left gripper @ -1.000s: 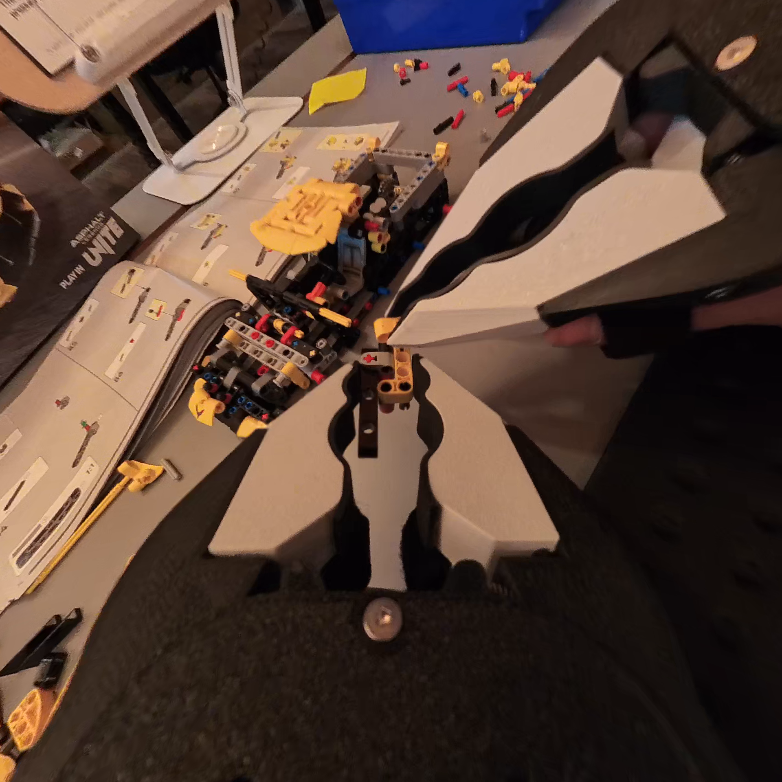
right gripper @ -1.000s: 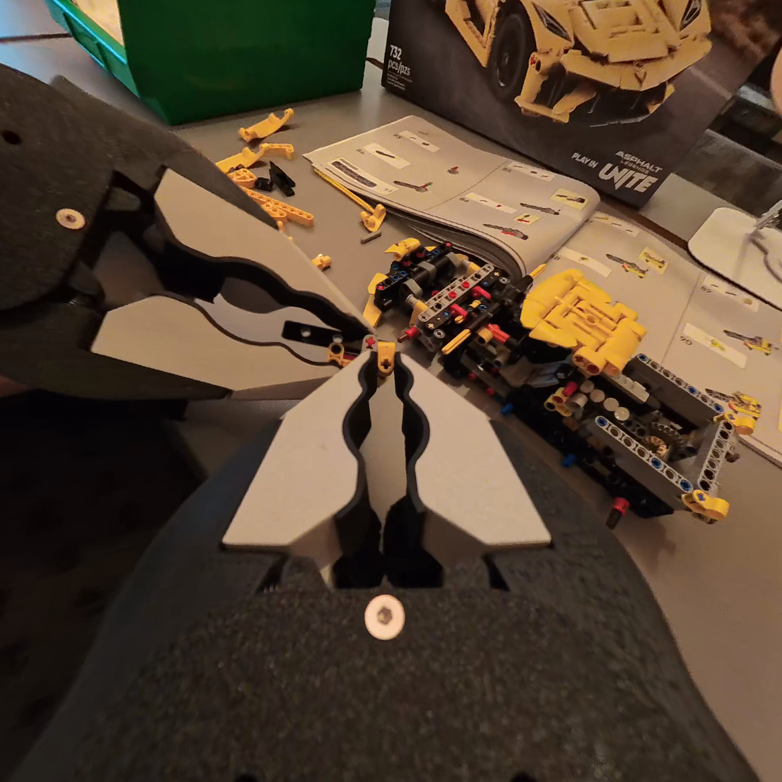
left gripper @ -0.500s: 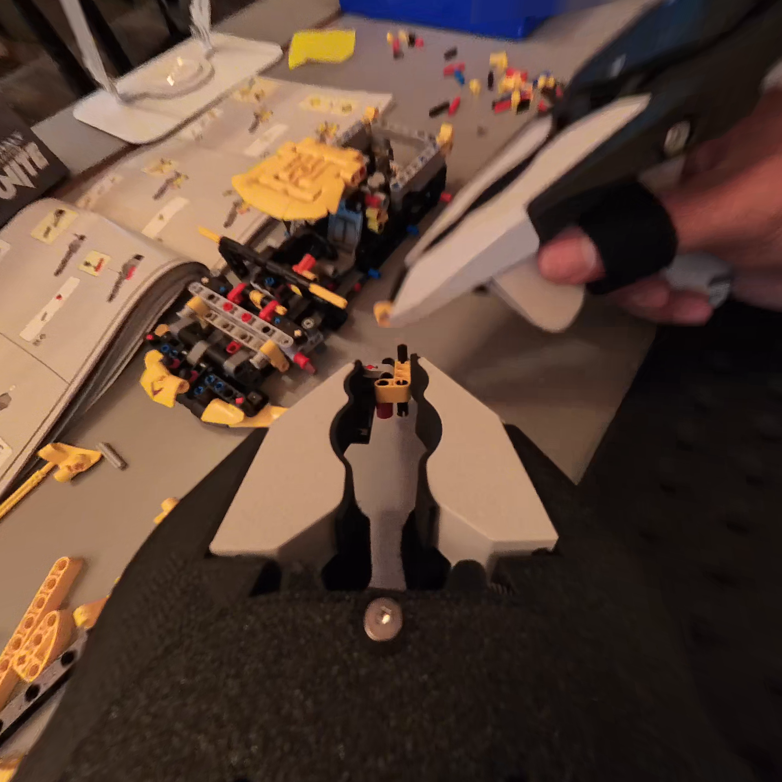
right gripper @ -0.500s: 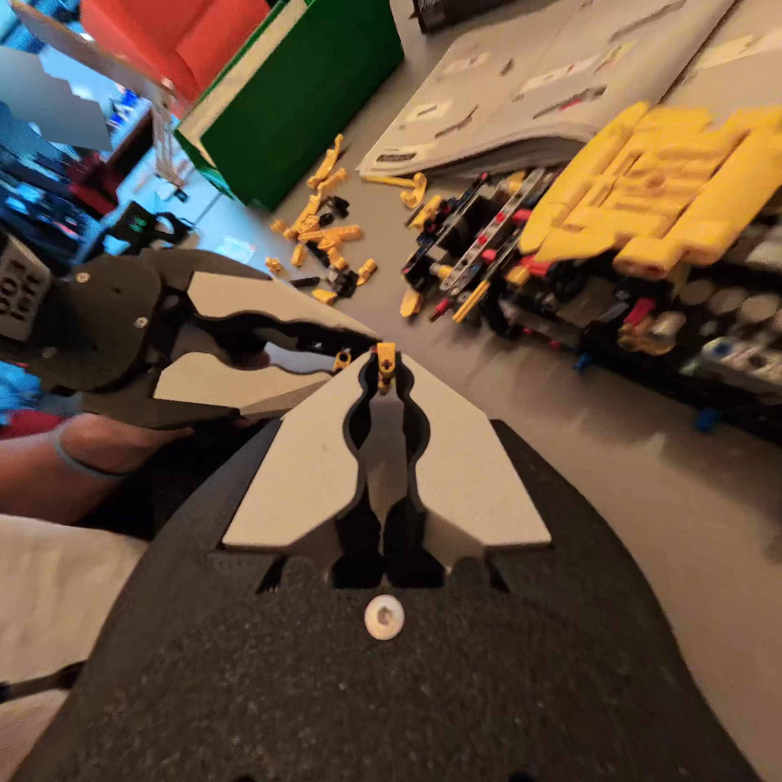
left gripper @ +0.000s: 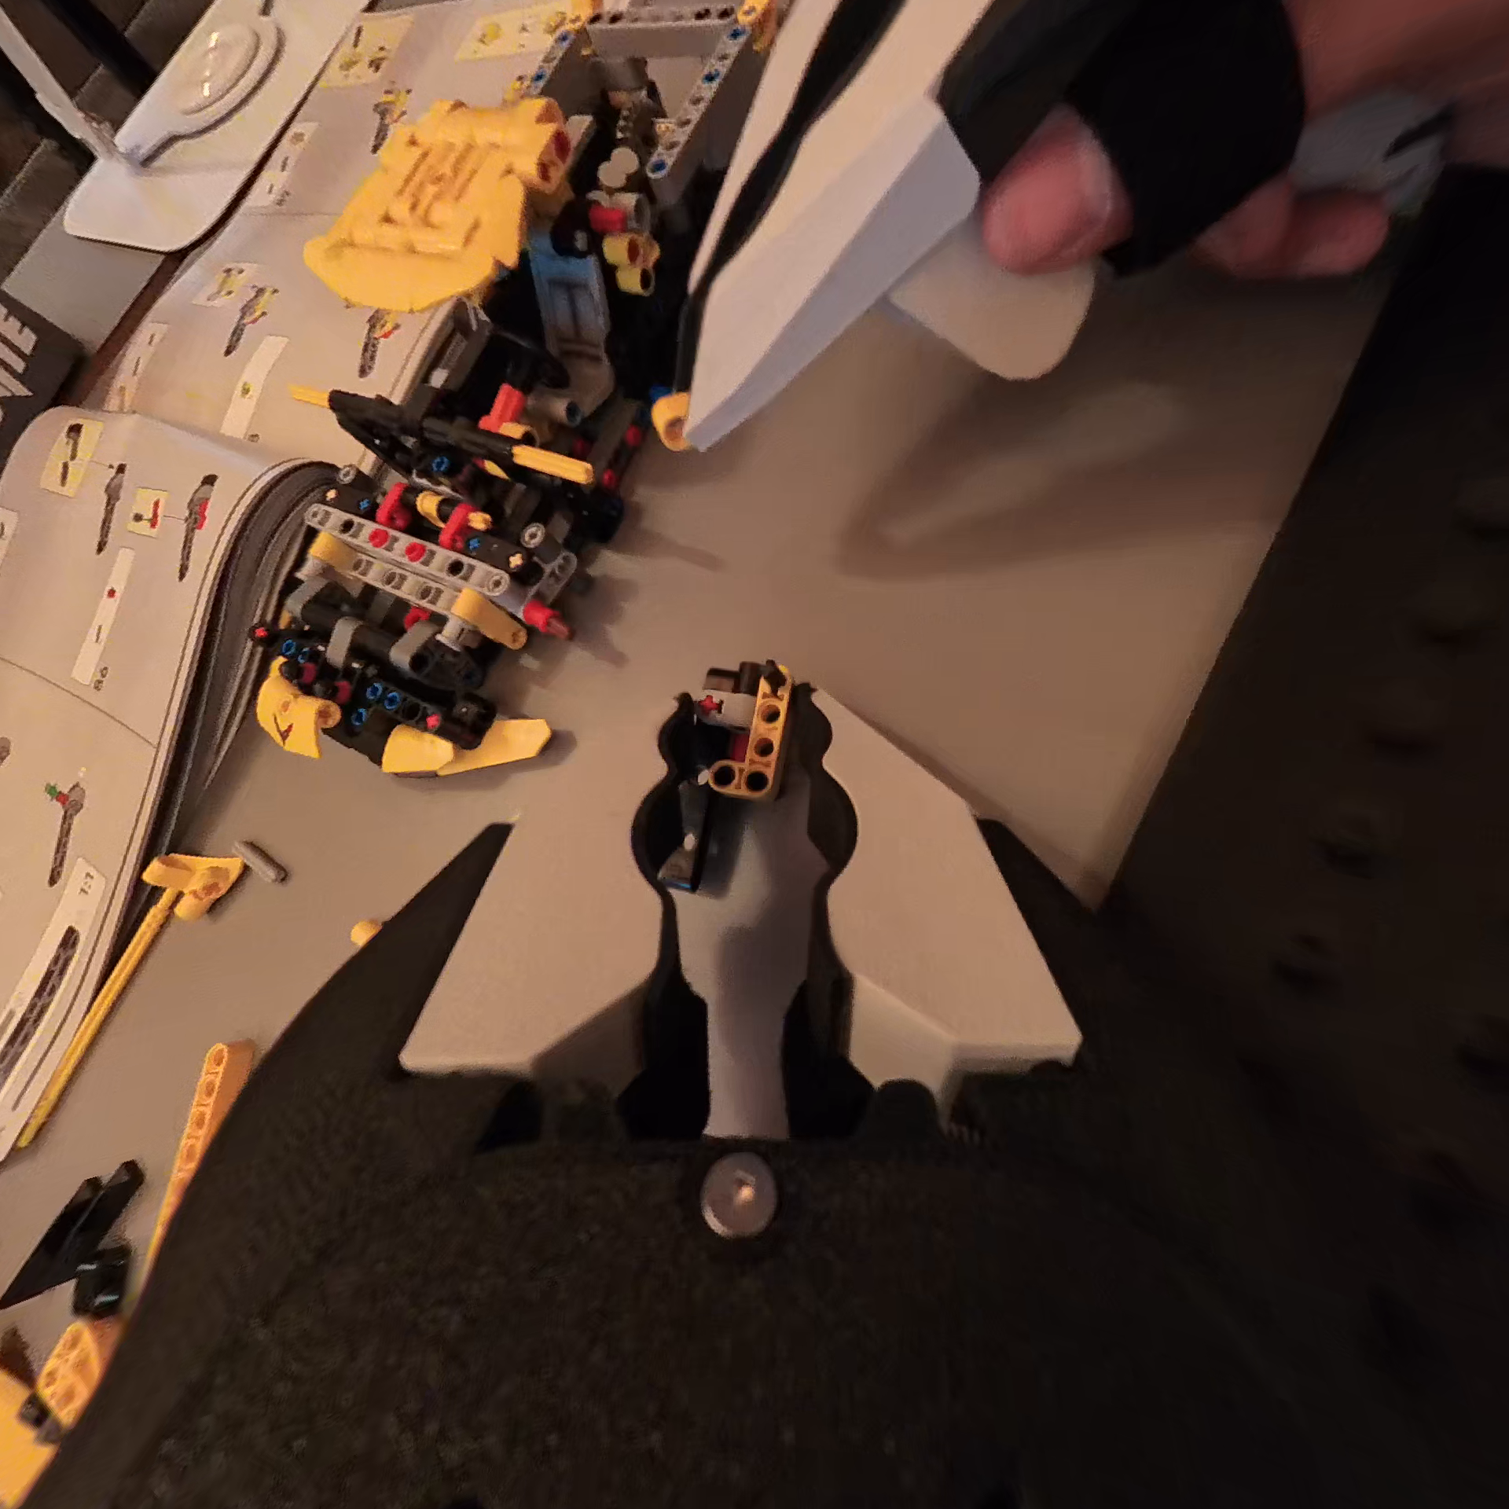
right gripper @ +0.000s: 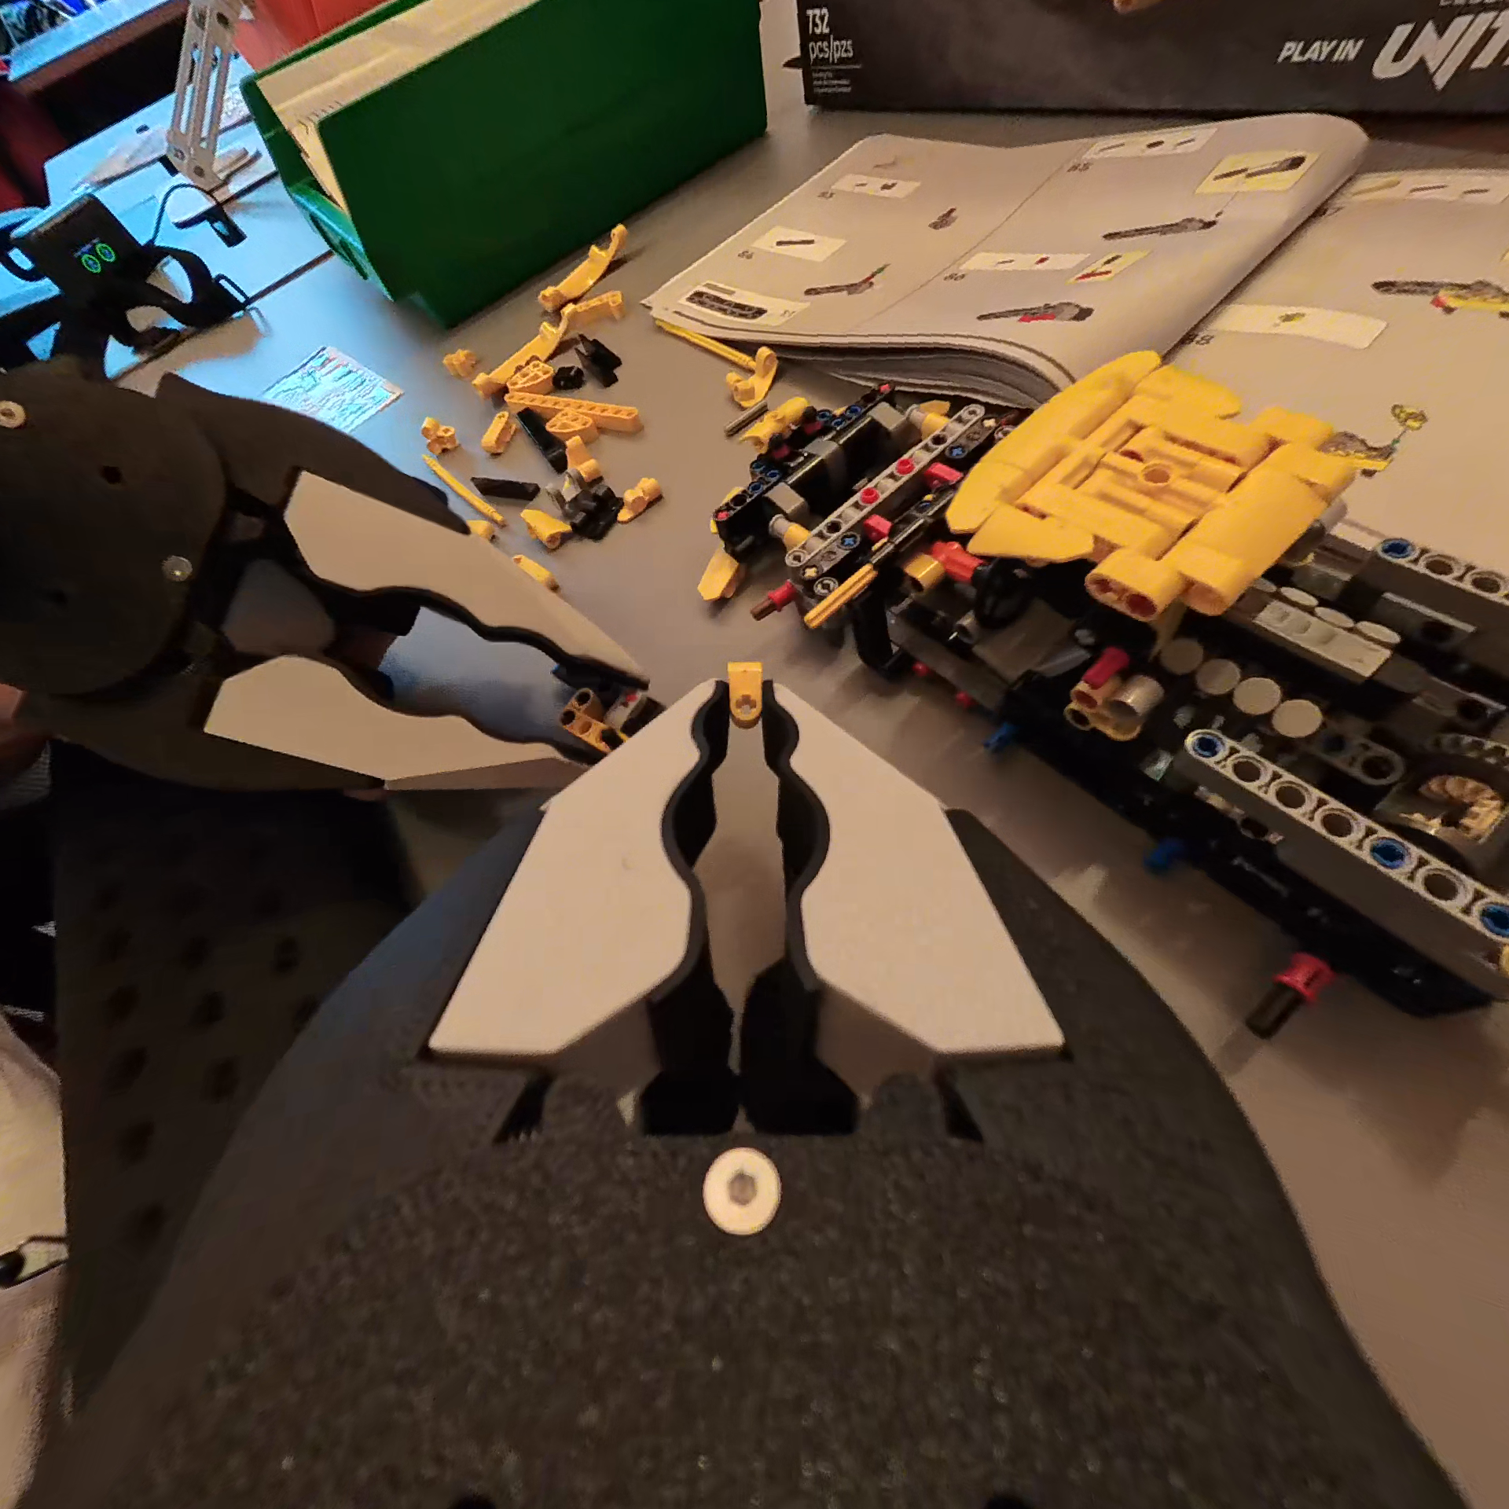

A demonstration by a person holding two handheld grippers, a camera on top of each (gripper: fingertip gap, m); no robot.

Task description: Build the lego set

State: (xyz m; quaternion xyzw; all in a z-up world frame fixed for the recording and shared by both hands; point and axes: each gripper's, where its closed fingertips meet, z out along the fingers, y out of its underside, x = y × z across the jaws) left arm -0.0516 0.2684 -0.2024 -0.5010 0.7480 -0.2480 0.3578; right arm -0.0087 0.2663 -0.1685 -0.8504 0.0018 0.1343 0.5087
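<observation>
A half-built car (right gripper: 1143,588), yellow-panelled over a black and grey frame with red and blue pins, is laid on the tabletop (right gripper: 939,816) beside a printed manual (right gripper: 1021,237), while a yellow connector (right gripper: 745,694) is clamped in the right hand-held gripper (right gripper: 745,706) and a small yellow-and-black subassembly (left gripper: 747,735) in the left hand-held gripper (left gripper: 747,727).

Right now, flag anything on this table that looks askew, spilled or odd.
Nothing looks damaged. The half-built car lies partly on the open instruction booklet, hiding part of the pages. Loose yellow and black pieces are scattered beside the green bin, which is normal mid-build.
</observation>
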